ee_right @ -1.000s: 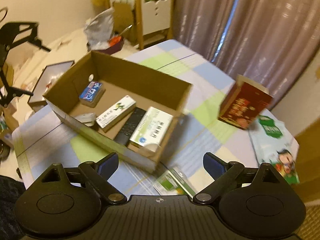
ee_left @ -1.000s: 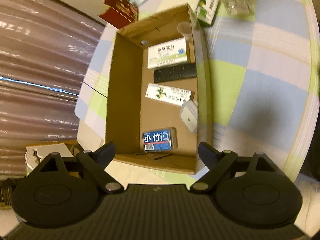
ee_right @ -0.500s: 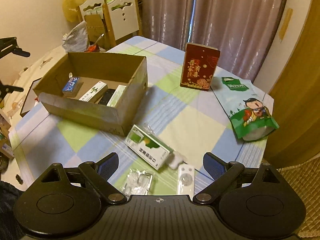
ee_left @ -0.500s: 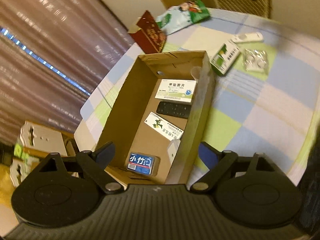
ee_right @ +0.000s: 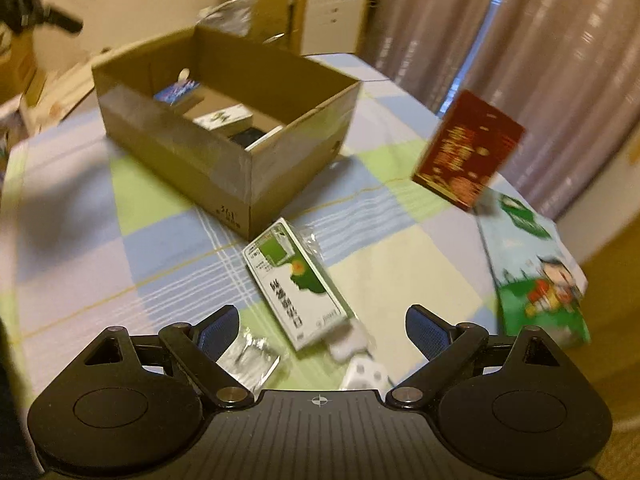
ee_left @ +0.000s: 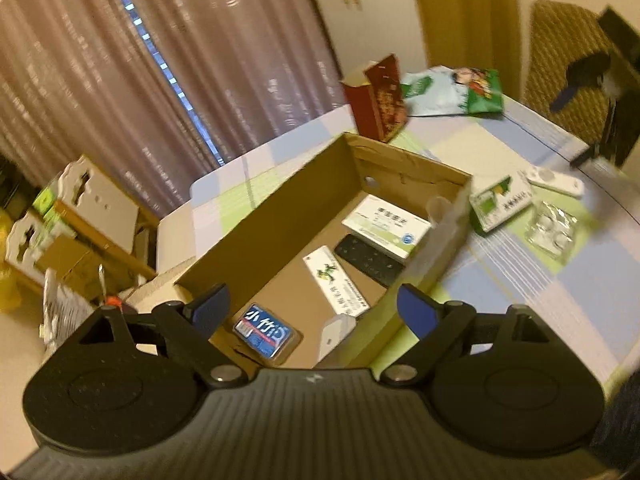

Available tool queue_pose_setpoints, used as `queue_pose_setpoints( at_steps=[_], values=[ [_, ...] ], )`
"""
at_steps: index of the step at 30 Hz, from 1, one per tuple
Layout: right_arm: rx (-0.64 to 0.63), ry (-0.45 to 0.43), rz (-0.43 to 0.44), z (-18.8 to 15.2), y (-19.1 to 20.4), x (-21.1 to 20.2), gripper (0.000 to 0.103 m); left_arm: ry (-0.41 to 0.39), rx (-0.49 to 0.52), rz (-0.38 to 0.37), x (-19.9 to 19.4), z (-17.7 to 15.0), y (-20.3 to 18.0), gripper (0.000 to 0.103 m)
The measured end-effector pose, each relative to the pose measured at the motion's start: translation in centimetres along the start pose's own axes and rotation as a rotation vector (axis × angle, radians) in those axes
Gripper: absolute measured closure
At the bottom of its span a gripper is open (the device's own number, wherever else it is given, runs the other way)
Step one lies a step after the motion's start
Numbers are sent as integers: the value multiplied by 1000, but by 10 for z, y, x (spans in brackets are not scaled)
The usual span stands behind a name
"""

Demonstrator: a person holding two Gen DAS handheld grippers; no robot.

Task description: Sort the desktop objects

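**Sorting partly done, both grippers empty**

Cardboard box on the bench already holds two medicine cartons, black remote, blue pack. Left outside: green medicine box, blister sheet, white remote, red box, snack bag. Left gripper and right gripper: jaws spread, nothing held.

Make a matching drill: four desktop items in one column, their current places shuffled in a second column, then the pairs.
Items:
1. black remote
2. green-and-white medicine box
3. red box
4. blister pack

Places:
A. standing on the tablecloth, by the curtain
B. inside the cardboard box
C. flat on the cloth, beside the white remote
D. flat on the cloth, just outside the cardboard box's corner

Pairs: 1-B, 2-D, 3-A, 4-C
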State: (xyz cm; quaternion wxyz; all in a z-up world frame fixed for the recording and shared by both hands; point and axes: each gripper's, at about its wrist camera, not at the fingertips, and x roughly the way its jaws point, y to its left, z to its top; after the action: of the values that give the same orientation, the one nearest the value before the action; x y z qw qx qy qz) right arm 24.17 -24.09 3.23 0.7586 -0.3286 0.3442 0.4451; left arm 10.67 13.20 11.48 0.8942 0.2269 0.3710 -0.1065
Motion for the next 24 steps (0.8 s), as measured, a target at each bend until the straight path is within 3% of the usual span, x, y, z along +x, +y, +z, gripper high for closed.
queue_pose_setpoints(
  at_steps=[5, 6, 8, 17, 18, 19, 22, 24],
  values=[
    [-136, 28, 32, 8, 12, 52, 11, 51, -47, 14, 10, -5, 10, 14],
    [-168, 39, 41, 9, 14, 62, 24, 61, -55, 16, 12, -7, 12, 14],
    [-224, 71, 48, 9, 18, 79, 32, 84, -65, 17, 17, -10, 15, 14],
    [-360, 120, 35, 0, 25, 118, 34, 123, -111, 46, 25, -22, 37, 14],
    [-389, 123, 18, -2, 28, 121, 45, 126, -116, 47, 26, -22, 39, 14],
    [-414, 121, 12, -3, 29, 123, 46, 129, -118, 46, 28, -22, 39, 14],
    [-415, 72, 9, -4, 28, 115, 47, 128, -108, 41, 29, -21, 37, 14],
    [-318, 35, 38, 0, 17, 98, 48, 119, -98, 29, 29, -17, 33, 14]
  ],
)
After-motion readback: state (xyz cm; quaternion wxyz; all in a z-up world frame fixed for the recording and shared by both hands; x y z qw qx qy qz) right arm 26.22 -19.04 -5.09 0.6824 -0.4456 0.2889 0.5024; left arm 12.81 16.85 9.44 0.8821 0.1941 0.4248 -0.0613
